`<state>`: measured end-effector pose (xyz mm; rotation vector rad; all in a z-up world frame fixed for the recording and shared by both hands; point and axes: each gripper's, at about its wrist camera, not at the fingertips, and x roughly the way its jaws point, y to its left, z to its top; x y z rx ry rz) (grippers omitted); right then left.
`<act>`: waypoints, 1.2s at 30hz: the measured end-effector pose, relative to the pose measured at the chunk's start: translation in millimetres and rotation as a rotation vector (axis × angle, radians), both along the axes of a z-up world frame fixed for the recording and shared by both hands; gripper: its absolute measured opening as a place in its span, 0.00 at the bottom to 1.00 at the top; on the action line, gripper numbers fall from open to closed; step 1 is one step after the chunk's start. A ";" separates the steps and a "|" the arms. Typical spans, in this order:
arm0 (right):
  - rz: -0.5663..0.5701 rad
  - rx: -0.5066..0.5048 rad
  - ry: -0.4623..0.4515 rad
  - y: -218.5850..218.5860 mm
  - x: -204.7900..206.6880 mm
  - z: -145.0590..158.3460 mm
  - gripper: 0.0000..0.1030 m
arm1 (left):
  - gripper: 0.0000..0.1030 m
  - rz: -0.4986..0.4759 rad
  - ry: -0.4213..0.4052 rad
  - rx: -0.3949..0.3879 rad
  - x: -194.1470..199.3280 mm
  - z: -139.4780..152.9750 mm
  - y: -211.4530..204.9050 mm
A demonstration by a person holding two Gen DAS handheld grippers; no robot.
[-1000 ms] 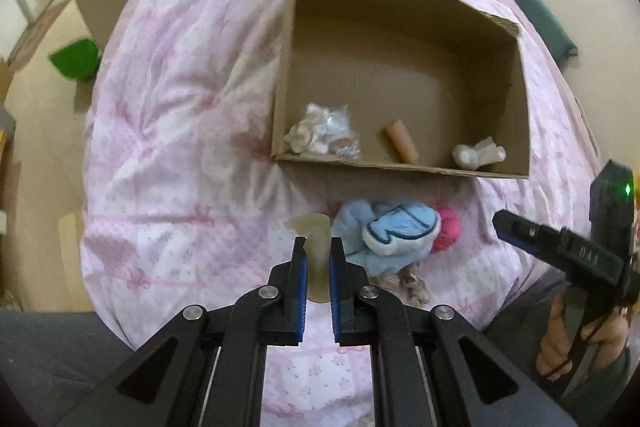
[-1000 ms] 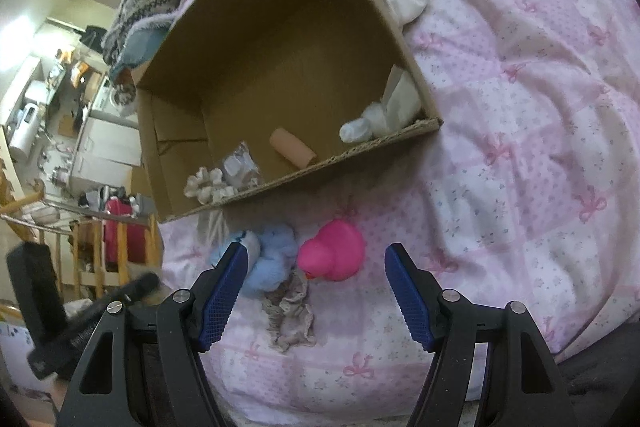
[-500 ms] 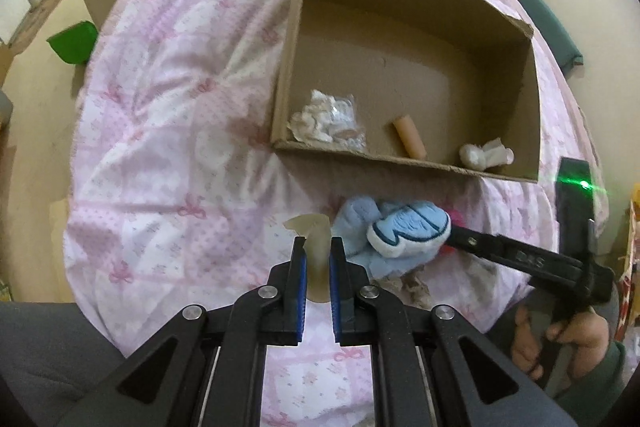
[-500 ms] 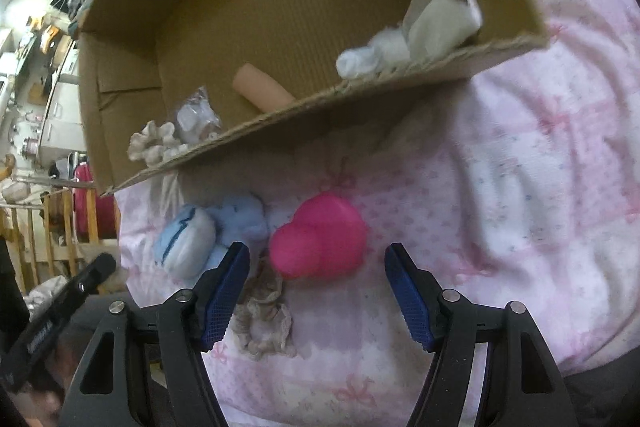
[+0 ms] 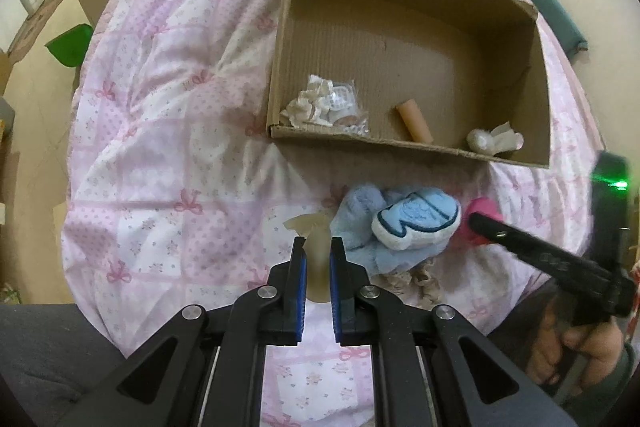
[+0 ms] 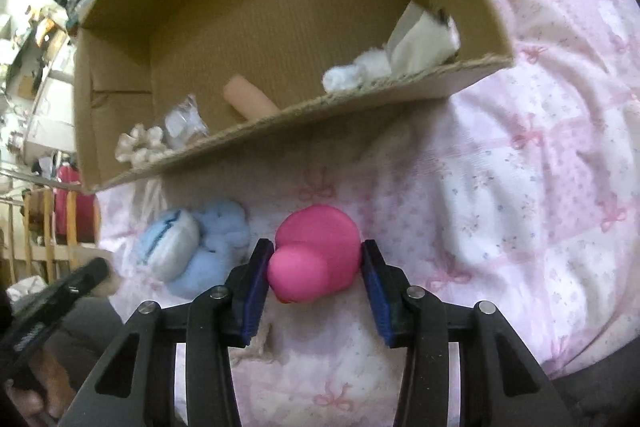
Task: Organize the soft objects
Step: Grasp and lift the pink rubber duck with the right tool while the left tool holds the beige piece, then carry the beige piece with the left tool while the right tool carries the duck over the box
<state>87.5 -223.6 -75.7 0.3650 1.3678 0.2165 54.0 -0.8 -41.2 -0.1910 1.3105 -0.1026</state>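
Two grippers: both over a pink quilt, each in a person's hand.
Left gripper: clenched on a pale beige soft piece that sticks up between the blue pads; it points steeply down at the quilt.
Right gripper: jaws closing around the pink toy; the toy sits between the pads, the left pad against its small lobe, the right pad at its body. A firm squeeze cannot be told.
Pink toy: on the quilt, just in front of the box's near wall, beside the blue plush.
Blue plush: on the quilt, between the beige piece and the pink toy, with a white-and-blue patch on top.
Frilly cloth: partly under the plush, near the left gripper.
Box: open cardboard, on the quilt beyond the toys.
Box contents: a cream scrunchie with a clear packet in the left corner, a peach roll in the middle, a white tuft with paper at the right, all along the near wall.
Hand: grips the right gripper's handle at the lower right of the left view.
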 end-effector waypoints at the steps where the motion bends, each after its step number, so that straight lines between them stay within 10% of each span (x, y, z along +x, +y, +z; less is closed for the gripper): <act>1: -0.004 0.002 -0.016 -3.7 -2.1 4.5 0.46 | 0.09 -0.001 -0.002 0.006 0.0 -0.4 -0.7; 23: 0.084 0.079 -0.359 -25.2 -33.2 129.7 0.45 | 0.09 0.074 -0.238 0.011 2.5 70.2 21.6; 36: 0.045 0.030 -0.518 -35.1 15.1 150.7 0.45 | 0.09 0.040 -0.337 0.004 58.8 89.8 3.9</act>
